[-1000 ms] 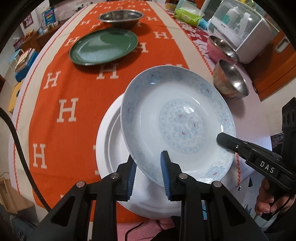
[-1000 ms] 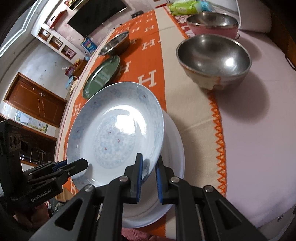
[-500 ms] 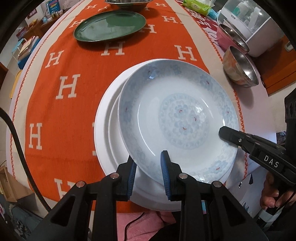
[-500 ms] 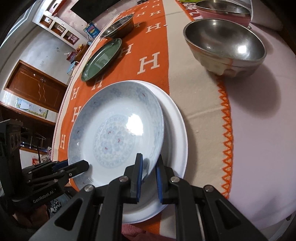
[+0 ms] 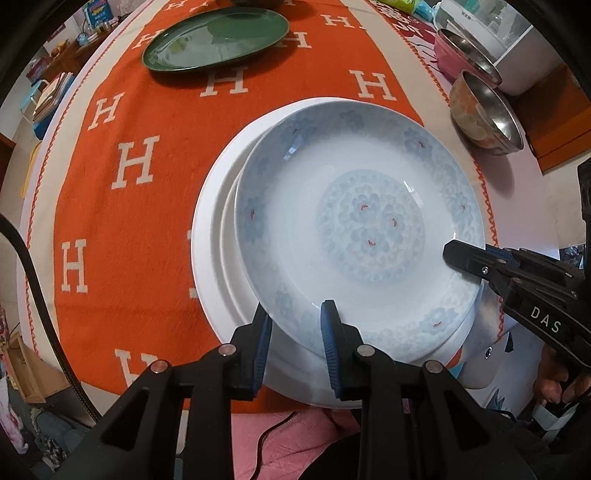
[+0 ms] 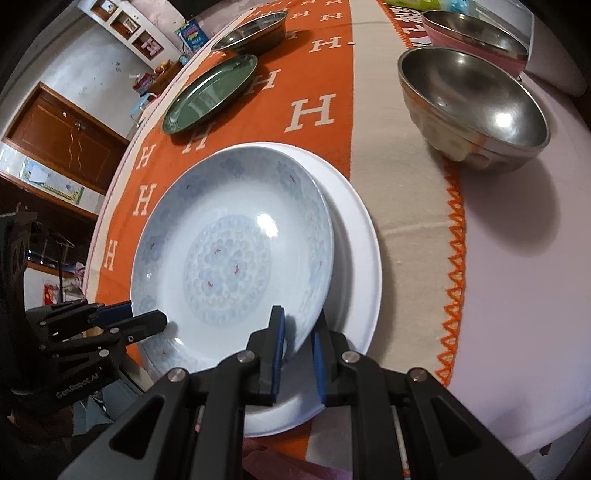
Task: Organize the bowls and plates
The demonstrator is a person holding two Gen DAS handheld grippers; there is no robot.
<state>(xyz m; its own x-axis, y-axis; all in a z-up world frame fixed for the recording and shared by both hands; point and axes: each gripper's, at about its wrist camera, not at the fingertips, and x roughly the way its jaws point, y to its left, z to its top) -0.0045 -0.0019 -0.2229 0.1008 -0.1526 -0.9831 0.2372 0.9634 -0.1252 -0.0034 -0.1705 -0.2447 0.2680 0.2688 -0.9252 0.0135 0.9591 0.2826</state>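
Two tongs clamped on one patterned plate (image 5: 354, 221) over a white plate (image 5: 210, 251).

Left tongs (image 5: 295, 325) and right tongs (image 6: 297, 330) gripping its near rim from opposite sides, blue pads pinching porcelain. Beyond the white plate on the orange-clothed bench (image 5: 147, 229): green plate (image 5: 216, 37). To its right: steel bowl (image 6: 476, 107), pink-rimmed bowl (image 6: 476, 35).
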